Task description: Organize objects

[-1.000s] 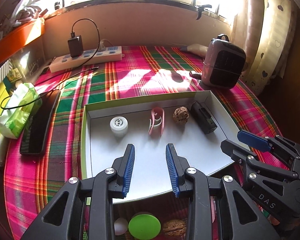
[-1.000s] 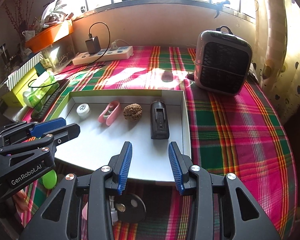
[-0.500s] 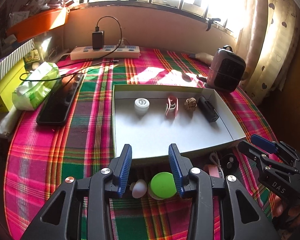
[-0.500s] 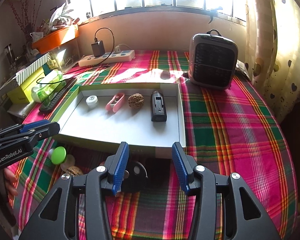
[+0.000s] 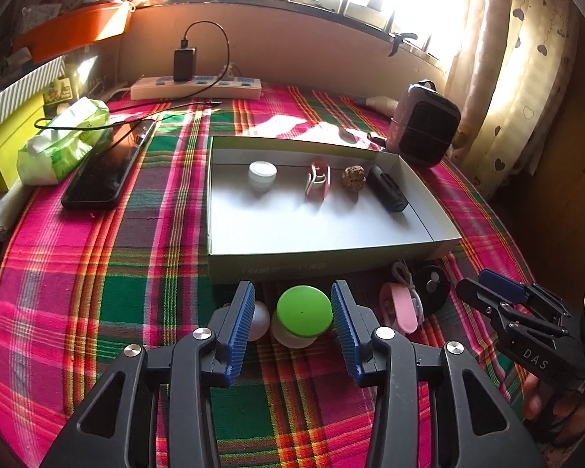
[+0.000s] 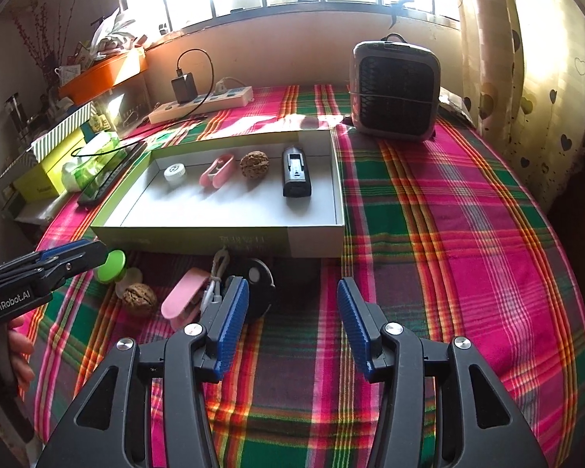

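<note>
On the left, the left gripper (image 5: 292,325) has just been opening its jaws; they now stand spread on either side of the green-lidded jar (image 5: 303,315) without touching it, in front of the tray (image 5: 323,263). This looks like the approach step, so next it needs to lower and close on the lid. On the right, the right gripper (image 6: 292,312) has also just been opening and is empty, beside the black disc (image 6: 258,286), perhaps a charger.

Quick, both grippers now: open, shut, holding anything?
Left gripper: open, jaws just widened, flanking the green-lidded jar, not gripping.
Right gripper: open, just widened, empty.
</note>
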Available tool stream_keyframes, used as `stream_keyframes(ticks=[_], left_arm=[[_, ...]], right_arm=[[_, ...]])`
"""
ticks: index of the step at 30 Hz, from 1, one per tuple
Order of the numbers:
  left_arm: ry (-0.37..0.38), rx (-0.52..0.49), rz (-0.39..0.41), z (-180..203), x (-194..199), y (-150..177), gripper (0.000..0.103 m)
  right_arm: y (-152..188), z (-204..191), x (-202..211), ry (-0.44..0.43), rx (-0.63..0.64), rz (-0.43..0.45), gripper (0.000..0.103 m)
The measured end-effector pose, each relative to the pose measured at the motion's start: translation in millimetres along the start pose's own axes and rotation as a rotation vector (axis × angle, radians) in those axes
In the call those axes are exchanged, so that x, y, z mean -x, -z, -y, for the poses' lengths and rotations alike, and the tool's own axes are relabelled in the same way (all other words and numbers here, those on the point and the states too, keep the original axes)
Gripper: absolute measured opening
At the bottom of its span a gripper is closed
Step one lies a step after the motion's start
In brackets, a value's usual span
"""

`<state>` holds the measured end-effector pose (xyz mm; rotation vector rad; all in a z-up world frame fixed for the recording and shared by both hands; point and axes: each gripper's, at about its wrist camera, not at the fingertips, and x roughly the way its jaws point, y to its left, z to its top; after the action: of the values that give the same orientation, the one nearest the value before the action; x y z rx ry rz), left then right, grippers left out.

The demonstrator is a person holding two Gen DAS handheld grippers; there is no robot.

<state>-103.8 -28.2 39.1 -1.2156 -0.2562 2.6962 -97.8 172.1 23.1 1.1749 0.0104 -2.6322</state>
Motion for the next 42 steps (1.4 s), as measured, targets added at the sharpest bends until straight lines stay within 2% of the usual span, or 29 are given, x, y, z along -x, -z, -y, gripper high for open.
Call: stream_keyframes(ticks=[10, 22, 31, 42], left_arm=[[-0.028, -0.046, -0.016, 12.8, -11.2, 3.7, 0.039], [-0.050, -0.038, -0.053, 12.6, -24.1, 8.0, 0.038], [-0.042, -0.030, -0.048, 10.0, -23.2, 8.3, 0.036], [-0.038, -0.031, -0.049, 9.9, -24.1, 7.9, 0.036]], right_arm=[[5.5, 2.2, -2.2, 0.000, -0.008, -0.014, 0.049], [2.5, -5.2, -11.5, -0.018, 0.012, -0.030, 0.049], [-0.7, -14.8, -20.6, -0.065, 0.049, -0.048, 0.049], [-5.9, -16.5, -33.9, -0.026, 0.066, -0.069, 0.049]])
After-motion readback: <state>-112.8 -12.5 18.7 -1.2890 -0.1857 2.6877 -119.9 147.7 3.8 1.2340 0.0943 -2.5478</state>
